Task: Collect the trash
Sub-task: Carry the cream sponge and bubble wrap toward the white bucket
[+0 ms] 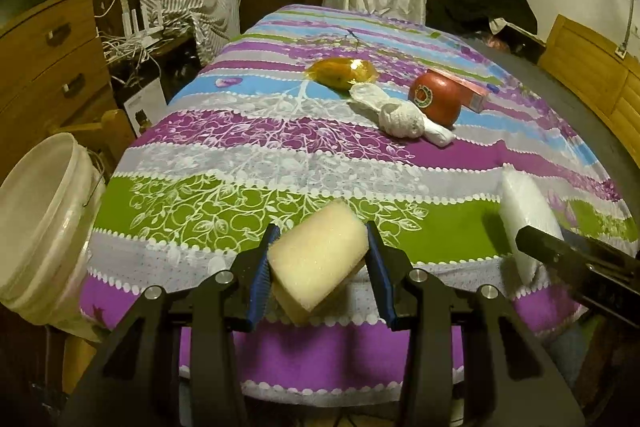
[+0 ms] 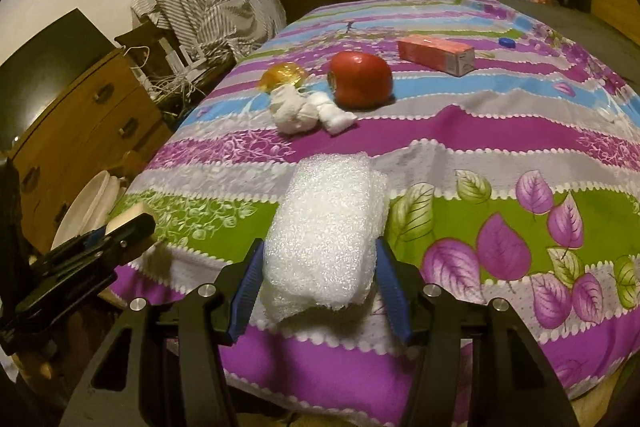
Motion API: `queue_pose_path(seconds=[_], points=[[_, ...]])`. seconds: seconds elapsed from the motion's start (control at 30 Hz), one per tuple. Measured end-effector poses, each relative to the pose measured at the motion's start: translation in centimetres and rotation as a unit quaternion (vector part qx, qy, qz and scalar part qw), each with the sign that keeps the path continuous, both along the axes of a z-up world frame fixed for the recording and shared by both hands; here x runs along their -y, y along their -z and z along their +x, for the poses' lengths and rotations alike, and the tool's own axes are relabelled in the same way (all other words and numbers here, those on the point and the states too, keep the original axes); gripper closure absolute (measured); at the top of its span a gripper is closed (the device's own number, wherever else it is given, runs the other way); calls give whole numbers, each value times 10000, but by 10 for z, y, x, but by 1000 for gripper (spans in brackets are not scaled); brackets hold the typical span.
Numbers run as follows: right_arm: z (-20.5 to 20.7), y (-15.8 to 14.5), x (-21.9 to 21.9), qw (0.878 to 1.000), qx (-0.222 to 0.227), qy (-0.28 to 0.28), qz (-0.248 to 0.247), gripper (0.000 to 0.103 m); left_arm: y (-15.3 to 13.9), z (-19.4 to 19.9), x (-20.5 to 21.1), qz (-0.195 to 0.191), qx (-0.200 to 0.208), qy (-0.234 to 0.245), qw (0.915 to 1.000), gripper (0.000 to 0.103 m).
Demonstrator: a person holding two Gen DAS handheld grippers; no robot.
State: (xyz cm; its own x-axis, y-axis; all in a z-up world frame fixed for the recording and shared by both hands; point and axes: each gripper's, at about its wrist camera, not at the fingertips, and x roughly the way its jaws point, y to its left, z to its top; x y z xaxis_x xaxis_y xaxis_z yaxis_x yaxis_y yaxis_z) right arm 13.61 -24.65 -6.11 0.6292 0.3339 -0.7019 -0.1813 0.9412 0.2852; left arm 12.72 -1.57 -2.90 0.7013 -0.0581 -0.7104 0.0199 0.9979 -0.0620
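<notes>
**Inspector A:** Left tongs (image 1: 318, 259): condition?

**Inspector B:** Clenched on a pale yellow foam block (image 1: 318, 261). Both blue pads press its sides; the jaws stand moderately apart, set by the block's width. The block is tilted, one corner pointing away from the camera, held at the near edge of the counter (image 1: 240, 163). Its surface is porous and lightly dented.

**Inspector A:** Right tongs (image 2: 320, 267)?

**Inspector B:** Grasping a wad of white bubble wrap (image 2: 326, 231). The jaws are wide, each pad against a flank of the wad. The wad bulges forward beyond the fingertips and droops below them, over the counter's front edge.

**Inspector A:** Items beyond the tongs?

**Inspector B:** Mid-counter, on the striped floral cloth: crumpled white tissue (image 2: 296, 111) in two lumps, touching or nearly touching. Just behind it, a yellow transparent wrapper (image 1: 342, 73). Just beside the tissue on its right, a red round packet (image 2: 360, 79) with a label on one end. Behind that, a pink carton (image 2: 436, 55) lying flat. A small blue cap (image 2: 508, 43) lies further right, apart from the rest.

**Inspector A:** Receptacle?

**Inspector B:** A white plastic bucket (image 1: 44, 223), mouth open, stands off the counter's left side, near the left tongs.
</notes>
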Motion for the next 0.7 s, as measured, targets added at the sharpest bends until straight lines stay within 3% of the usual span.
queue_pose_path(seconds=[0.7], points=[[-12, -14, -22, 9988, 281, -313, -233, 47, -5, -8, -11, 10, 21, -207, 9998, 62]])
